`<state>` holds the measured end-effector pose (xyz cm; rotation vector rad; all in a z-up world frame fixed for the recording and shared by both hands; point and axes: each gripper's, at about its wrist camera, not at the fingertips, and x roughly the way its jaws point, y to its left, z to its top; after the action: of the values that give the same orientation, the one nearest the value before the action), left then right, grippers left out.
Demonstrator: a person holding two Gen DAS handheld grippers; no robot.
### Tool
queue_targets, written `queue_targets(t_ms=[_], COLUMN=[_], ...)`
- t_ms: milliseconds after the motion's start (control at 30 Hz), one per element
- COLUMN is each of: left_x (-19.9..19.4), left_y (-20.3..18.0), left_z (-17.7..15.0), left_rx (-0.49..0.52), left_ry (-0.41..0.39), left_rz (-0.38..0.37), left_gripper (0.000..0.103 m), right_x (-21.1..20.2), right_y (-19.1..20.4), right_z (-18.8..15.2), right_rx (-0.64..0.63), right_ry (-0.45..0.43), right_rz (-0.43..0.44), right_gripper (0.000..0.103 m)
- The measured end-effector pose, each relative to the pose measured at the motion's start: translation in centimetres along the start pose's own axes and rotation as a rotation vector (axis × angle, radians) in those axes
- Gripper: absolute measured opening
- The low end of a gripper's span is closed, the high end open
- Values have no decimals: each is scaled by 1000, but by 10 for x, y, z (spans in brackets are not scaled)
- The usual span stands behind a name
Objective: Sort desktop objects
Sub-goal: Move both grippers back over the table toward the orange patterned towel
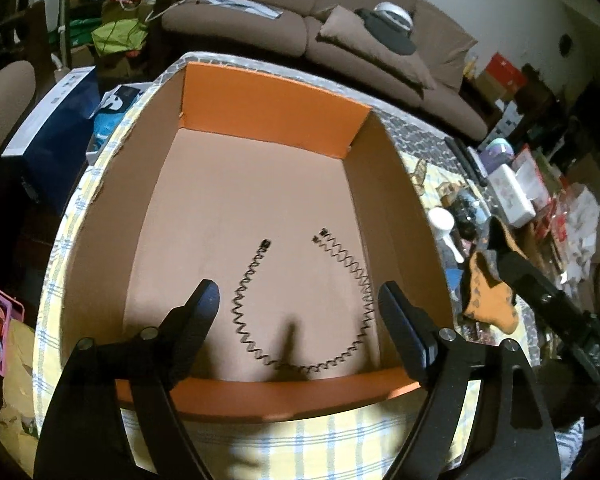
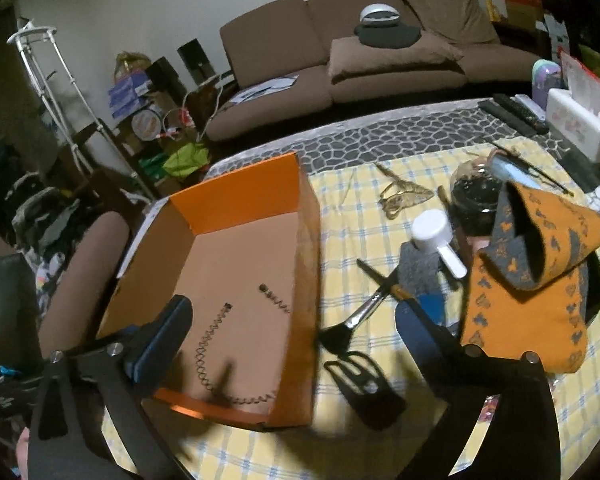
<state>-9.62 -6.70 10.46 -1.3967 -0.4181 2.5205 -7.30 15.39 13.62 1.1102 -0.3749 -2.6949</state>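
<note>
Both grippers stood wide open and empty. The black wavy wire headband (image 1: 300, 312) lay in the orange cardboard box (image 1: 276, 108), just ahead of the left gripper (image 1: 300, 300). Next, the right gripper (image 2: 292, 316) probably needed the black makeup brush (image 2: 356, 316) ahead.

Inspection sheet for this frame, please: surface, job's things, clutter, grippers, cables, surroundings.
surface: yellow checked tablecloth over a grey pebble-pattern cover.
job's things: orange cardboard box holding only a black zigzag headband; makeup brush, white scoop and black hair comb lie outside it.
clutter: orange patterned cloth, dark jar, tissue box.
grippers: left gripper open above the box; right gripper open, empty.
cables: nothing seen on the table.
surroundings: brown sofa.
</note>
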Motion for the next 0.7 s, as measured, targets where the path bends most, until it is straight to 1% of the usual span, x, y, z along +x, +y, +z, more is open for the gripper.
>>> queue_targets(t_ms=[67,233,400,500,700], left_x=[-2,-6,-7,-7,2], left_y=[-7,-32,-60,-82,-128], left_z=[-1,-4,-6,-8,-19], left_rx=[7,57,110,143,232], left_ry=[-16,-48,-81,-97,-83], left_rz=[-17,-41,-70,-109,-151], left_gripper=[80,80,80,80,80], right_x=[-7,-22,-38,-50,-72], right_y=[-4,-24,-64,-92,-148], right_z=[1,6,11,12,11], right_rx=[-18,0,60,106,188], right_ry=[-31,-76,-104,-121,-129], right_rz=[-39,-81,-133,-158,-191], right_gripper=[102,102,102,102,102])
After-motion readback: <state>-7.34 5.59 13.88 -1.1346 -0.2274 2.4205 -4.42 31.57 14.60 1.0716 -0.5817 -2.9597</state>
